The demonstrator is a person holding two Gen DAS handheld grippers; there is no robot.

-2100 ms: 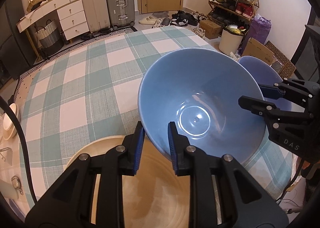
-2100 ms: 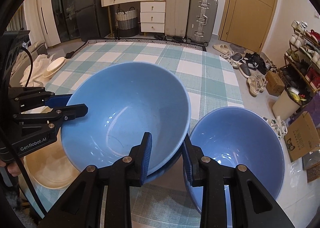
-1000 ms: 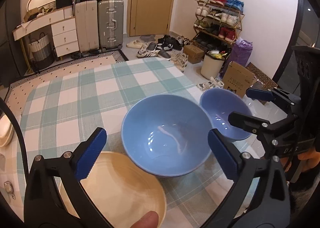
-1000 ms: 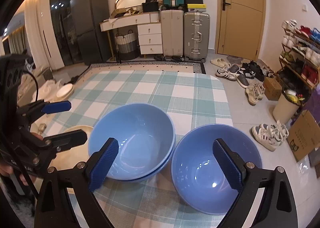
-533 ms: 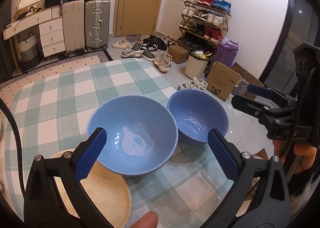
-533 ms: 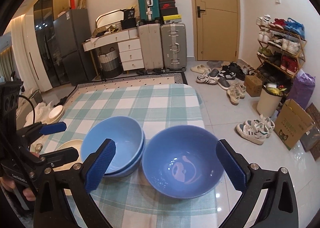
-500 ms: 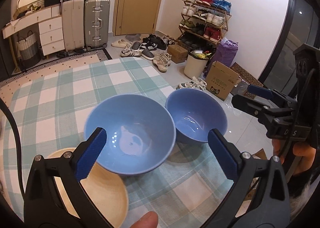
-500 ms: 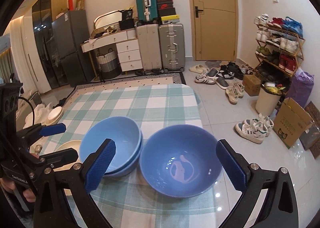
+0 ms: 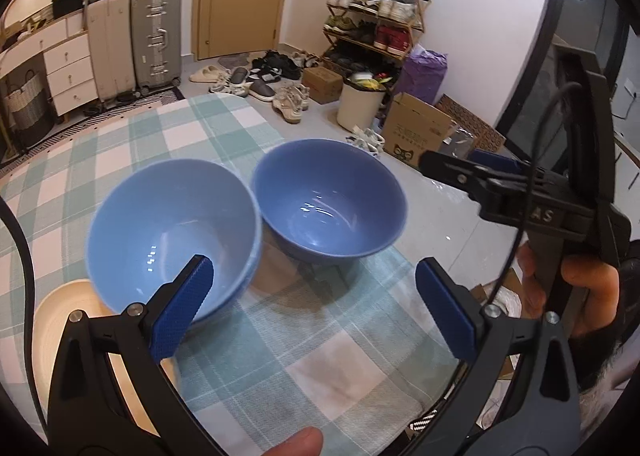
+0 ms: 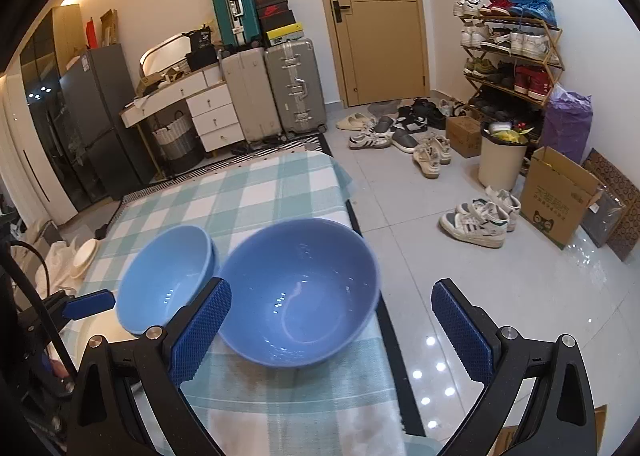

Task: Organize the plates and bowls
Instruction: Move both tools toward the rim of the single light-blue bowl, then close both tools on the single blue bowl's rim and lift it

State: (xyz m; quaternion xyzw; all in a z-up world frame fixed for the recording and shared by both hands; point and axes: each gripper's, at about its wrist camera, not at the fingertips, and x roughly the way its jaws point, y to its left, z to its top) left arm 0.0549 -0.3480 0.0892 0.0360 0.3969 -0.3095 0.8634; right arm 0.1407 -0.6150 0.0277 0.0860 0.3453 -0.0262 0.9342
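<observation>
Two blue bowls sit nested as a stack (image 9: 172, 232) on the green-checked tablecloth (image 9: 200, 127). Just right of the stack stands a single blue bowl (image 9: 328, 195), close to the table's right edge. A cream plate (image 9: 60, 320) lies at the stack's near left, partly under my left finger. My left gripper (image 9: 316, 288) is open and empty, held back above the cloth in front of both bowls. In the right wrist view the stack (image 10: 164, 280) and the single bowl (image 10: 300, 288) lie ahead of my right gripper (image 10: 330, 300), which is open and empty.
The table's right edge (image 10: 360, 223) drops to a tiled floor with shoes (image 10: 476, 223), a bin (image 10: 500, 163) and a cardboard box (image 10: 560, 203). A hand (image 9: 580, 280) holds the right gripper (image 9: 456, 163). White dishes (image 10: 86, 252) lie beyond the table's left side.
Both grippers were shut on a blue bowl's rim, then opened and left it nested in the stack. Since then both have drawn back and up, and the views have swung right.
</observation>
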